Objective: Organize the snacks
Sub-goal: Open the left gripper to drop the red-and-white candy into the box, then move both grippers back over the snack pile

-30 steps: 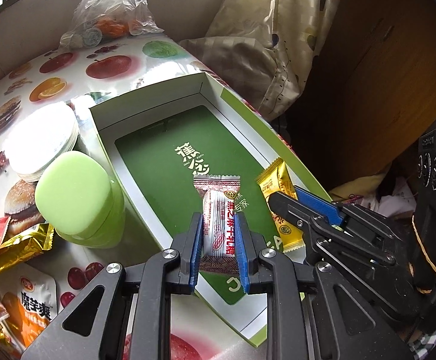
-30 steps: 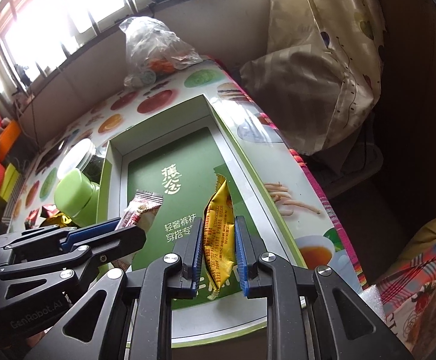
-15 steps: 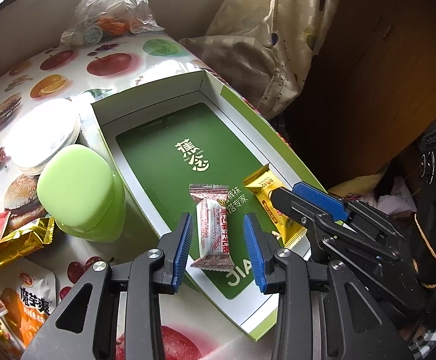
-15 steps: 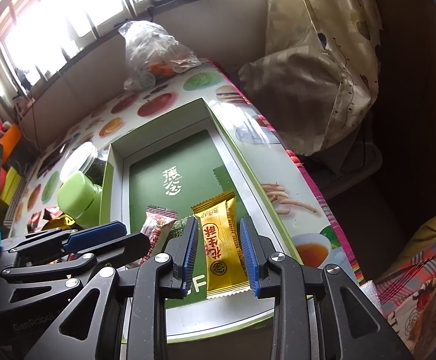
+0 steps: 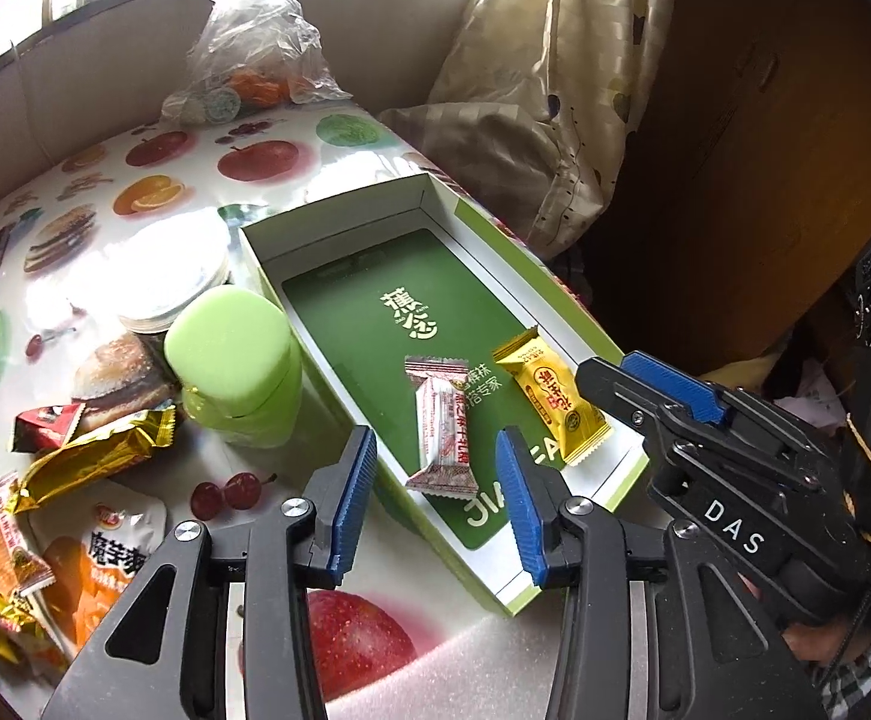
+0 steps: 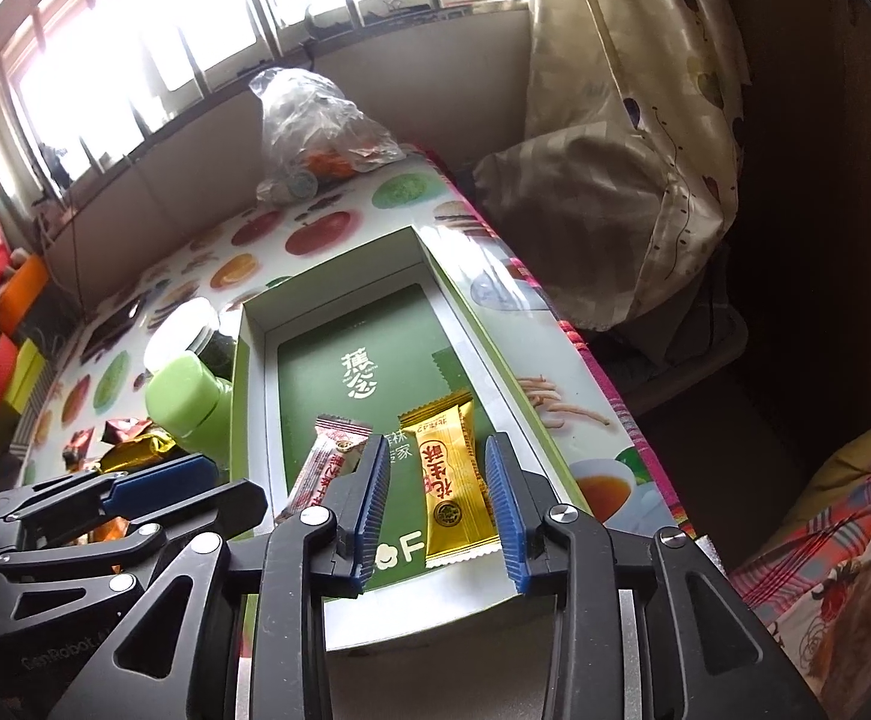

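Note:
A green box [image 5: 435, 204] with white walls lies open on the fruit-print table. Inside it lie a red-and-white candy [image 5: 442, 423] and a yellow snack packet [image 5: 549, 399], side by side near the box's front end. My left gripper [image 5: 435, 504] is open and empty, just above and behind the candy. My right gripper [image 6: 438, 507] is open and empty, with the yellow packet [image 6: 453, 480] lying between its fingers below. The candy [image 6: 327, 462] shows left of it. Several loose snack packets [image 5: 87, 450] lie at the table's left.
A light green lidded jar [image 5: 234, 360] stands against the box's left wall, a white-lidded container [image 5: 171, 270] behind it. A clear plastic bag [image 5: 255, 54] sits at the table's far end. A curtain [image 6: 615, 138] hangs beyond the table's right edge.
Both grippers opened and let go: the candy and the yellow packet now lie in the box. Both grippers have pulled back and up from it.

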A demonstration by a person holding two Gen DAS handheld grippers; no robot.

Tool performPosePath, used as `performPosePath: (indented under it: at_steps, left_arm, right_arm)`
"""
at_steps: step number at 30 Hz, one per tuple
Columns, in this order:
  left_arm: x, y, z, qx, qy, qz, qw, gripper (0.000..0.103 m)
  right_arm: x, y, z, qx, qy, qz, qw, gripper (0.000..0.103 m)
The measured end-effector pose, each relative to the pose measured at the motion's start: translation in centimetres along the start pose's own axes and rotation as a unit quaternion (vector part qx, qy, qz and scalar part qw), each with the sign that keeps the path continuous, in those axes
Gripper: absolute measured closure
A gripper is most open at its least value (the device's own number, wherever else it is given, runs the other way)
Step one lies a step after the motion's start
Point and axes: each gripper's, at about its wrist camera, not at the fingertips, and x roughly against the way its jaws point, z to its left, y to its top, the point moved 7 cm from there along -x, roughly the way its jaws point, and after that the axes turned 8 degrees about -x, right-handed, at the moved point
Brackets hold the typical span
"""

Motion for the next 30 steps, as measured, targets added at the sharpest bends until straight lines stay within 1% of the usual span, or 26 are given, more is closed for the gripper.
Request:
performPosePath:
  at_steps: [1,4,10,15,23,30]
  left_arm:
    - [0.4,-0.1,0.0,-0.001,0.006,-0.004,1.0,0.06]
    - [1.5,-0.7,0.4,0.009,0.007,-0.01,0.9999,0.06]
    - [3.8,-1.9,1.5,0.021,0.03,-0.024,0.999,0.06]
    - [5.8,-3.1,2.8,0.029,0.057,-0.038,0.9972,0.06]
    - [7.9,-5.5,5.7,0.053,0.094,-0.046,0.9932,0.059]
    - [9.1,-7.7,8.7,0.072,0.117,-0.057,0.9889,0.059]
  right_arm:
    - [0.3,0.0,0.2,0.001,0.001,-0.003,1.0,0.069]
    - [1.1,-0.3,0.8,0.004,0.005,-0.009,1.0,0.068]
    - [2.5,-0.9,2.6,0.015,0.019,-0.021,0.999,0.064]
    - [3.2,-1.6,4.6,0.026,0.035,-0.029,0.999,0.06]
    - [3.0,-3.5,8.1,0.045,0.057,-0.018,0.997,0.057]
    - [1.5,-5.2,11.1,0.067,0.071,0.004,0.995,0.055]
